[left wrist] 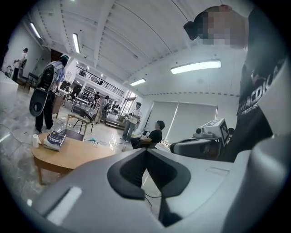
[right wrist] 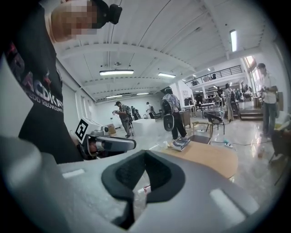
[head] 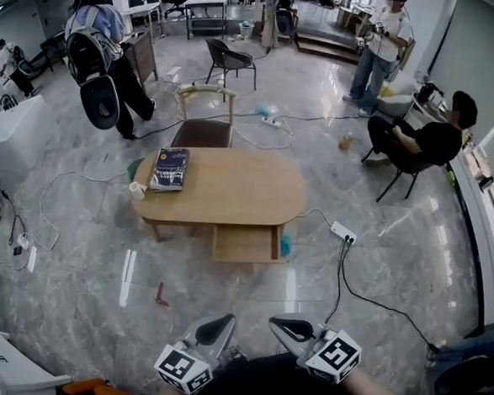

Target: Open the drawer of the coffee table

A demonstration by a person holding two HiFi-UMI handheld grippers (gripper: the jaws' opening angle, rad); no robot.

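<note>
The shallow light-wood drawer (head: 245,243) is standing pulled out from the near side of the oval wooden coffee table (head: 256,193), well apart from both tools. The grey left gripper (head: 219,324) and the grey right gripper (head: 287,326) are hovering near the person, jaws pressed together and gripping nothing.

- The head view is looking steeply down from above at the bench (head: 230,191), which is well ahead.
- The left hand-held gripper (left wrist: 146,152) view is looking nearly level along its jaws, catching the bench at left.
- The right hand-held gripper (right wrist: 144,154) view is catching it at right.
</note>
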